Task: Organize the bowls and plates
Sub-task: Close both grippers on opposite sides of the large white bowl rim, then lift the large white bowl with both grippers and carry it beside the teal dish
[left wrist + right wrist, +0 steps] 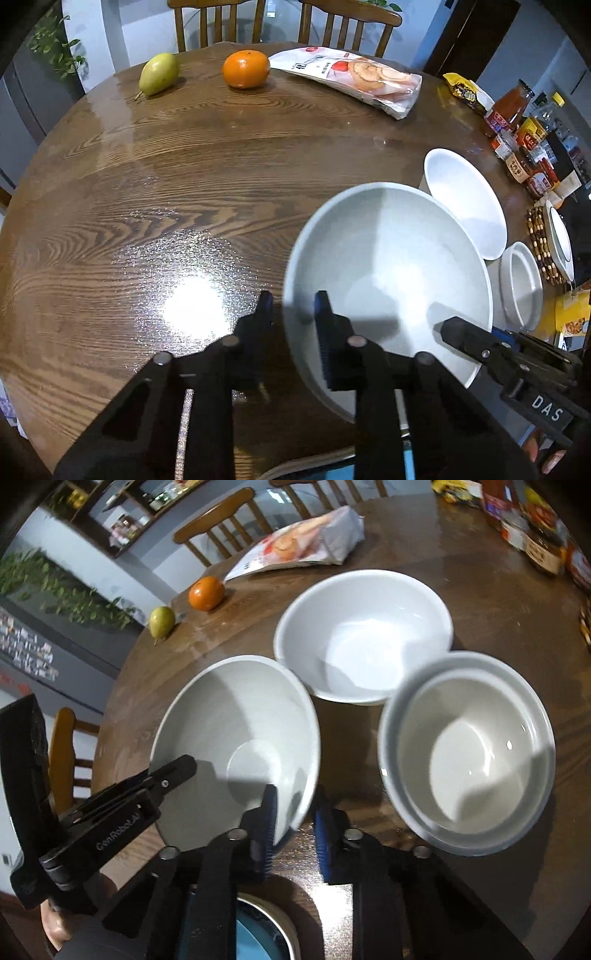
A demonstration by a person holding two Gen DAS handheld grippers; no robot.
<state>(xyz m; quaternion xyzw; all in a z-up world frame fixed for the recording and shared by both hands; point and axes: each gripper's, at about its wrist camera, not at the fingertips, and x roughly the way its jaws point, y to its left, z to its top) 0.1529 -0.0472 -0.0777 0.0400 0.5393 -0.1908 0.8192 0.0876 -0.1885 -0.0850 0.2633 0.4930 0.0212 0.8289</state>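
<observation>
Bowl on the round wooden table, near its front edge; both grippers pinch the bowl's rim. Left gripper: jaws narrow, one finger outside the wall, one inside. Right gripper: likewise, on the opposite rim. Right wrist view alone shows clearly a second bowl behind and a nested pair of bowls beside. Left wrist view shows jars along the table edge.

White bowls sit on brown wood-grain table beside orange mandarin and green pear.
</observation>
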